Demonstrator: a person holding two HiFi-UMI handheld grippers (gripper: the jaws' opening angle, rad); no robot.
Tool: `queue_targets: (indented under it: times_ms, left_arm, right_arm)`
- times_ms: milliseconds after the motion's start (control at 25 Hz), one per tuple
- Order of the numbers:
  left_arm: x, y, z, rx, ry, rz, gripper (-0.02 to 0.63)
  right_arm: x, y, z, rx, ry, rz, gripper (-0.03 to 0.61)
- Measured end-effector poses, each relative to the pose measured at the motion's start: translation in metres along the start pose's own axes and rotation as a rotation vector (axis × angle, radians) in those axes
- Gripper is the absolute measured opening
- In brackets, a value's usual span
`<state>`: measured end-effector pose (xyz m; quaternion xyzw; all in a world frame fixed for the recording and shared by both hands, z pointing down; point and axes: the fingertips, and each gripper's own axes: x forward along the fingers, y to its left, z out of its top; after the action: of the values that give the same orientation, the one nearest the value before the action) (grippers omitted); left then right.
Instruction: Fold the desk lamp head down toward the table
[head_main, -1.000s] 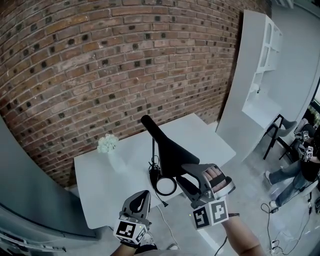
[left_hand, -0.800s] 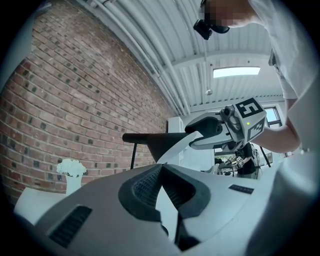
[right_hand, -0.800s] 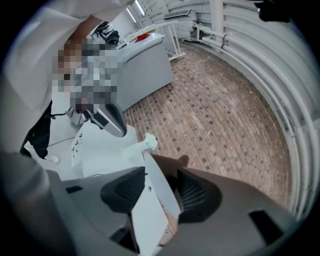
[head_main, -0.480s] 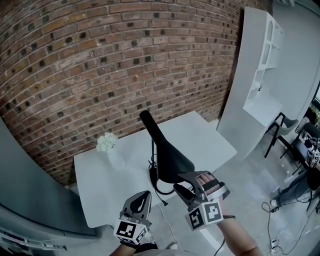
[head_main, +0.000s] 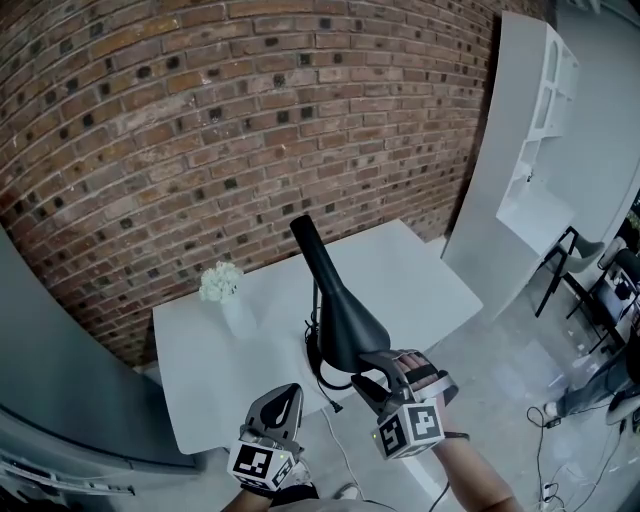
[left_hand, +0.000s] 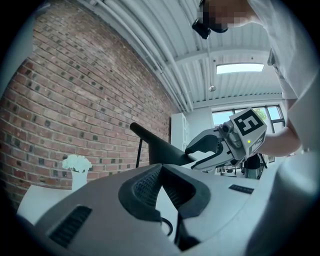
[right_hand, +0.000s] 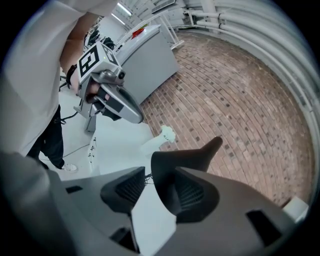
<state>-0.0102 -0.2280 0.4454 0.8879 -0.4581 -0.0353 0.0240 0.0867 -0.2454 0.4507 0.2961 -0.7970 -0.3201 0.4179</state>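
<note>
A black desk lamp stands on the white table (head_main: 425, 275). Its long lamp head (head_main: 338, 300) slants up toward the brick wall, and its wide end points at me. My right gripper (head_main: 368, 378) is at that wide end, and in the right gripper view (right_hand: 161, 175) its jaws are closed on the lamp head (right_hand: 172, 162). My left gripper (head_main: 283, 396) hovers by the table's front edge, left of the lamp, shut and holding nothing (left_hand: 160, 169). The lamp head (left_hand: 159, 149) and the right gripper (left_hand: 202, 152) show ahead of it.
A small white vase of white flowers (head_main: 226, 296) stands on the table's left. The lamp's black cable (head_main: 326, 388) trails off the front edge. A tall white cabinet (head_main: 530, 150) and a black chair (head_main: 560, 268) stand to the right, and the brick wall (head_main: 200, 130) is behind.
My right gripper has moved left onto the lamp head's wide end and its jaws have narrowed. The head now hides the ring base. The left gripper has stayed put.
</note>
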Motion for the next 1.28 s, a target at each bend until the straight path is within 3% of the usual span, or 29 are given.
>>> queue_targets:
  times_ms: [1000,1280]
  left_arm:
    - [0.013,0.051,-0.011,-0.013,0.021,0.009,0.008]
    - [0.023,0.059,-0.01,-0.007,0.019,-0.002,0.008]
  right_arm:
    - [0.069,0.025,-0.025,0.079,0.063,0.091,0.192]
    - [0.078,0.021,-0.026,0.091,0.052,0.082,0.181]
